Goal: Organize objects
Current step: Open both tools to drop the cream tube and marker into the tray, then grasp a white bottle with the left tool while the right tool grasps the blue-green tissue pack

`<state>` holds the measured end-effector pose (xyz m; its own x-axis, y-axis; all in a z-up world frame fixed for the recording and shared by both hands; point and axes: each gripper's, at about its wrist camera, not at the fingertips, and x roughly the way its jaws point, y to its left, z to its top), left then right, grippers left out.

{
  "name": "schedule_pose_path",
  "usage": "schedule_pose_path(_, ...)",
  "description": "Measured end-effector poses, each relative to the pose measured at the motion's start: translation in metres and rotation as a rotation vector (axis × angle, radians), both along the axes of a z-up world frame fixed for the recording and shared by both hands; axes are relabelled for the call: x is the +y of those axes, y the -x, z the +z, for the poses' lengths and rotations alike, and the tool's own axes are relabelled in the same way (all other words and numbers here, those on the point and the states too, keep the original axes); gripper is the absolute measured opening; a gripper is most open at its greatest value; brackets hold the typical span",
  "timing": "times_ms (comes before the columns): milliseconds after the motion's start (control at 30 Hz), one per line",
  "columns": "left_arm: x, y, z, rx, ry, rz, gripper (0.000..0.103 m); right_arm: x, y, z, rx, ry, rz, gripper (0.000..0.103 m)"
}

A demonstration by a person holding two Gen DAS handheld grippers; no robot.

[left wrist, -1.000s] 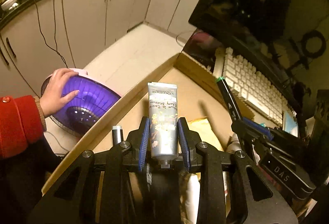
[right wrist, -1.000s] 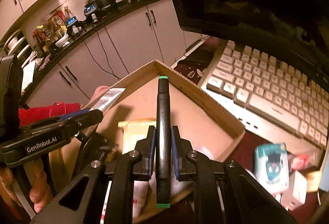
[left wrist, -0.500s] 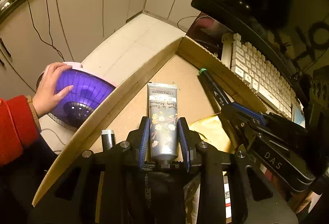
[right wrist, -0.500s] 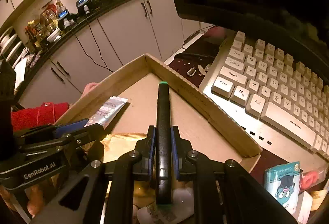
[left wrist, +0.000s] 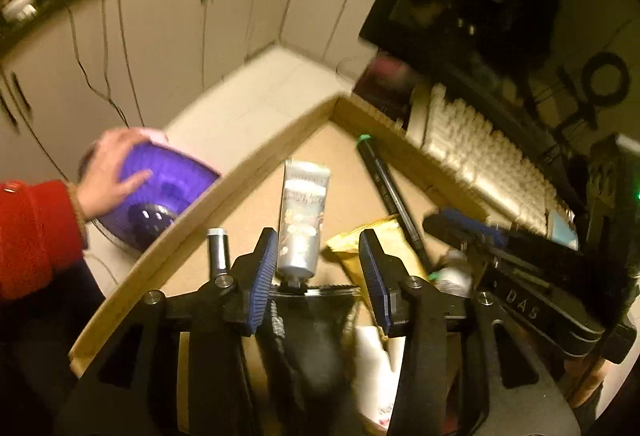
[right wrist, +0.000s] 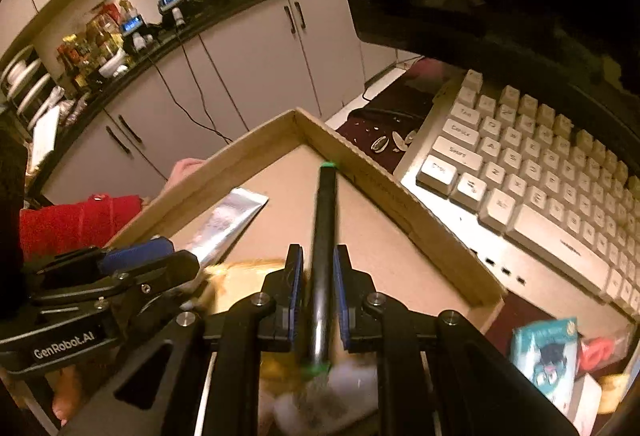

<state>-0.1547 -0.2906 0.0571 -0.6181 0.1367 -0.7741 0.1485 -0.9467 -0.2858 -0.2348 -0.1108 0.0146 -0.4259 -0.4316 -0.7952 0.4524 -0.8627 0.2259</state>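
A silver hand-cream tube [left wrist: 301,220] lies on the floor of a shallow cardboard tray [left wrist: 240,176], cap toward me. My left gripper [left wrist: 319,240] straddles it. Its jaws are opening, and the pads stand clear of the tube on the right side. A black marker with green ends [right wrist: 322,236] is pinched between the pads of my right gripper [right wrist: 319,250], pointing toward the tray's far corner along its right wall [right wrist: 400,204]. In the right wrist view the tube [right wrist: 228,220] shows beside the left gripper's finger [right wrist: 132,256].
A gold packet [left wrist: 380,240] and a small dark cylinder [left wrist: 218,248] lie in the tray. A white keyboard [right wrist: 540,176] and a dark monitor stand to the right. A person's hand in a red sleeve rests on a purple fan [left wrist: 160,188] at left. A teal box [right wrist: 548,352] sits near right.
The left jaws have spread apart and let go of the tube, which now rests in the tray. The marker's tip sits lower and nearer the tray's right wall.
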Motion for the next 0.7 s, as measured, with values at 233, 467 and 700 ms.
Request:
schedule_pose_path(233,0.047,-0.064,0.019,0.126,0.094,0.022,0.064,0.054,-0.073,0.021,0.02,0.08,-0.049,0.053)
schedule_pose_path(467,0.107,-0.105,-0.005,0.141,0.071,-0.009,0.068,0.127,-0.147,0.001,0.006,0.126,-0.21,0.06)
schedule_pose_path(700,0.163,-0.111,-0.024,0.068,0.23,-0.18,0.069,0.169,-0.185,-0.022,-0.021,0.112,-0.262,0.06)
